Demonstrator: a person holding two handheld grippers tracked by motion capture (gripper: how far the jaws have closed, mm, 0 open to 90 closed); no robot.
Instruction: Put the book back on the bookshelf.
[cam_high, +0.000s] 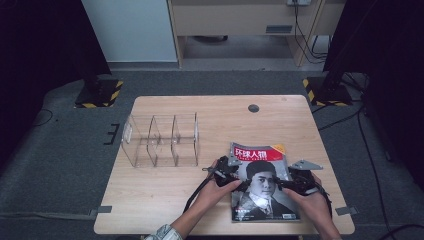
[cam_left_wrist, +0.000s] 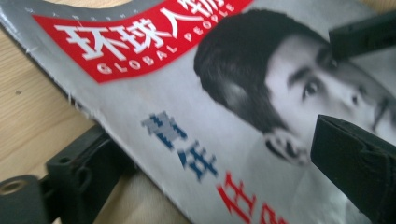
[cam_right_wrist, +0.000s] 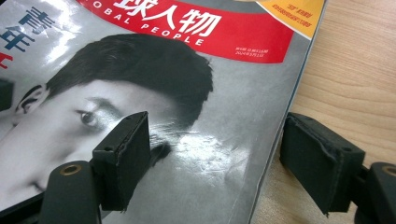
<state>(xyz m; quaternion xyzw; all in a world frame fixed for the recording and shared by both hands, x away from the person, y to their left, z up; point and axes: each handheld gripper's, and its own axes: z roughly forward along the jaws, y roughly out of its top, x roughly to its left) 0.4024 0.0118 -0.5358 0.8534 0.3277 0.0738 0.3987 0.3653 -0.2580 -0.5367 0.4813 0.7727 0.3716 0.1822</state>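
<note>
Glossy magazine (cam_high: 262, 182) lies flat on the near right of the wooden table (cam_high: 165, 200). The left gripper (cam_high: 235, 182) and right gripper (cam_high: 286, 185) straddle its side edges, jaws wide, clamping nothing. A clear divided box (cam_high: 160, 140) stands left.

Light wood table (cam_high: 165, 200) sitting on grey carpet (cam_high: 60, 165). There's a clear plastic organizer (cam_high: 161, 140) with three compartments on the left half, standing upright. Small round dark cap (cam_high: 253, 108) near the far edge.
</note>
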